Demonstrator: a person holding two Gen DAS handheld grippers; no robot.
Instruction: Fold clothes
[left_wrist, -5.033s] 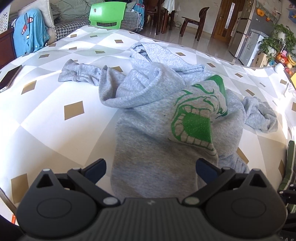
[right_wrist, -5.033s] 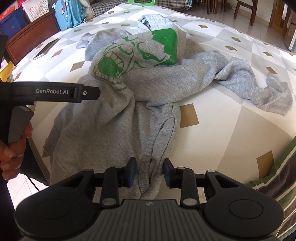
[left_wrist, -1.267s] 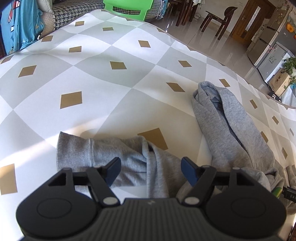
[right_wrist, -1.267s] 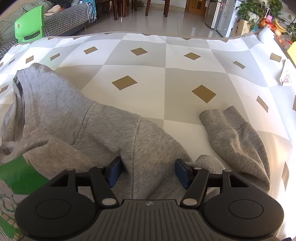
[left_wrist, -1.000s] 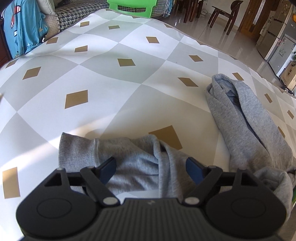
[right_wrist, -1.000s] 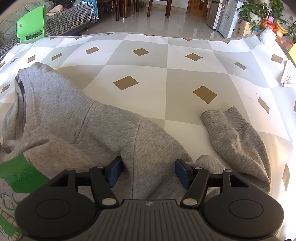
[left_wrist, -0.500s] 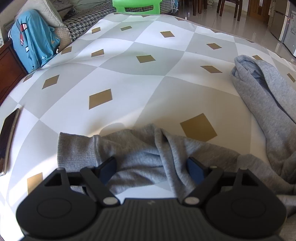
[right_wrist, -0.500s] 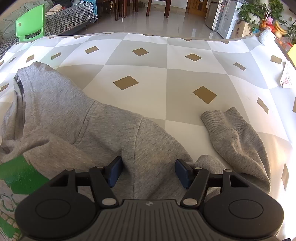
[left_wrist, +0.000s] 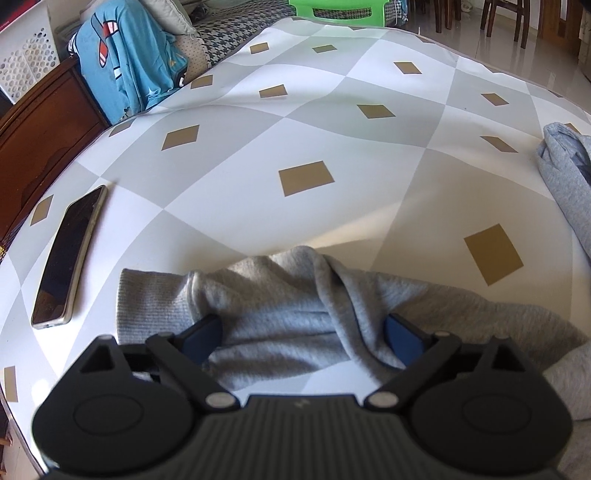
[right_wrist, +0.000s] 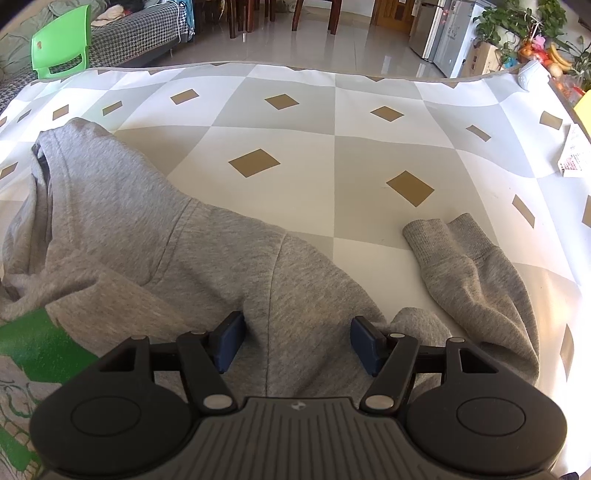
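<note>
Grey fleece hoodie (right_wrist: 155, 236) lies on the diamond-patterned table (right_wrist: 332, 155), long axis across it; hood (right_wrist: 70, 166) points away, cuffs outward. Left gripper (left_wrist: 303, 334) spread around the left sleeve (left_wrist: 258, 295); right gripper (right_wrist: 297, 343) spread over the shoulder.

A wide table (left_wrist: 229, 206) was covered by a cloth of grey and white diamonds with small tan squares. A grey hoodie (right_wrist: 155, 236) lay crumpled on it, one sleeve (left_wrist: 258, 295) just ahead of the left tool, the other sleeve (right_wrist: 469, 258) ahead and right of the right tool. A dark smartphone (left_wrist: 68, 258) lay flat, ahead and left of the left tool. A printed paper (right_wrist: 574, 155) lay at the far right edge.
</note>
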